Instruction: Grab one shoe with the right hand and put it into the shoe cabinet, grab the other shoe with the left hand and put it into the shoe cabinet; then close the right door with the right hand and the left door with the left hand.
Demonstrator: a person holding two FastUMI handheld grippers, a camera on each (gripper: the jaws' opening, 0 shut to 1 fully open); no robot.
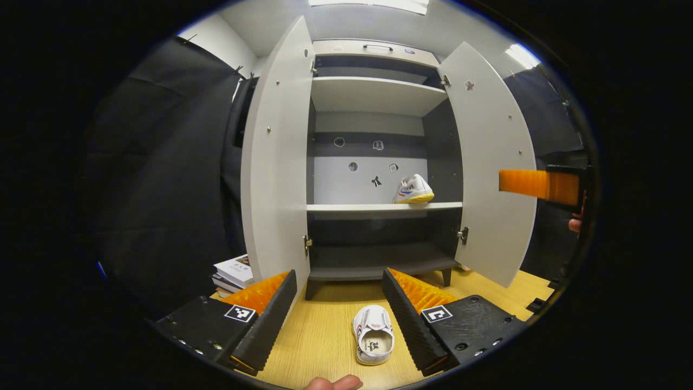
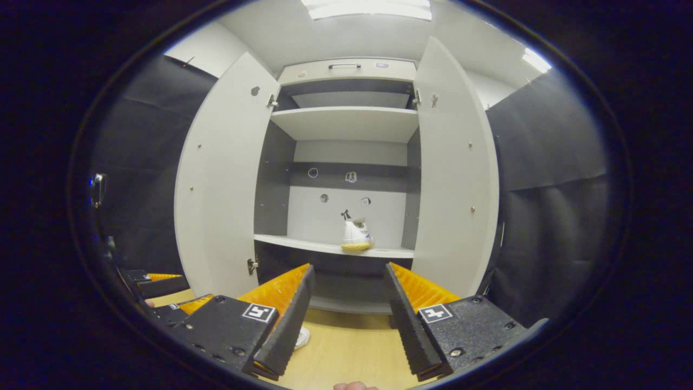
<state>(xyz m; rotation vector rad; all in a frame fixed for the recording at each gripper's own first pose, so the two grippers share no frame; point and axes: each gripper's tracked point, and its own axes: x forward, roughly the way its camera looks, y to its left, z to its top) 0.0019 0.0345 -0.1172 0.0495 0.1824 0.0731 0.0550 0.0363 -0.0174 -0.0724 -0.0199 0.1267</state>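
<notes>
Holding one shoe [image 1: 414,190]: cabinet [image 1: 373,97] shelf | second shoe [image 1: 373,335]: floor | both fingers wide

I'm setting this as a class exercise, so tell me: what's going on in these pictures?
A person holds a gripper in each hand before a shoe cabinet with both doors open. One shoe already sits on the middle shelf. The other shoe lies on the wooden floor, between the open fingers of the left gripper, not yet gripped. The right gripper is open and holds nothing, facing the cabinet. The left door and right door are yet to be closed.
</notes>
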